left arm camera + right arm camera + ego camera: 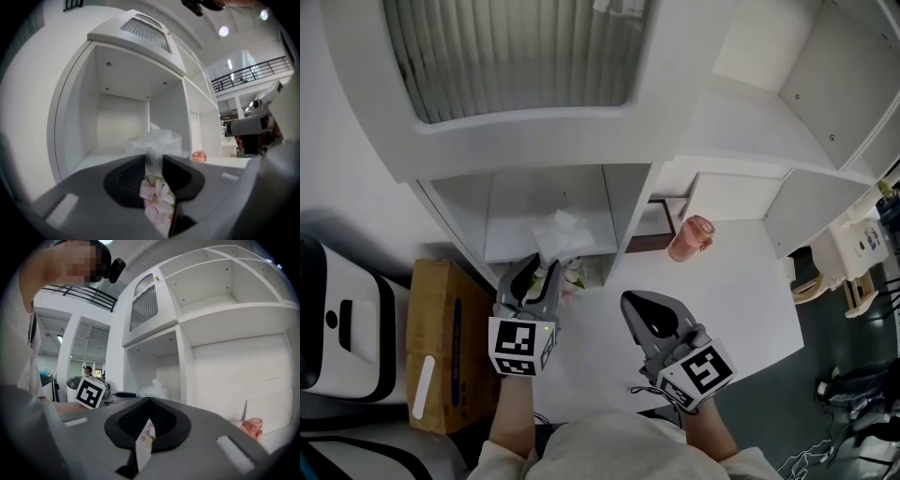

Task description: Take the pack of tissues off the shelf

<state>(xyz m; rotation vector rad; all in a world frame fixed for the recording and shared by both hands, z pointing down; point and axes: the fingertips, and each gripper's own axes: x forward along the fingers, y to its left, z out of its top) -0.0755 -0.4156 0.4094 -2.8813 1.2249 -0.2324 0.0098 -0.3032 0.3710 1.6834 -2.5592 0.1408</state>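
Observation:
The pack of tissues (562, 246) is white plastic with a pink flower print. It sits at the front edge of the white shelf's (630, 211) lowest compartment. My left gripper (546, 270) is around it. In the left gripper view the pack (157, 197) stands between the jaws of that gripper (153, 161), which are parted, with a dark gap along its right side. My right gripper (634, 302) hangs over the white table (741, 281), to the right of the pack, jaws together. In the right gripper view a thin flowered sliver shows in the slit of that gripper (150, 400).
A pink bottle (691, 237) stands on the table by the shelf's right side. A cardboard box (441, 342) and a white machine (342, 319) are on the floor at the left. The shelf's upper compartments hold nothing.

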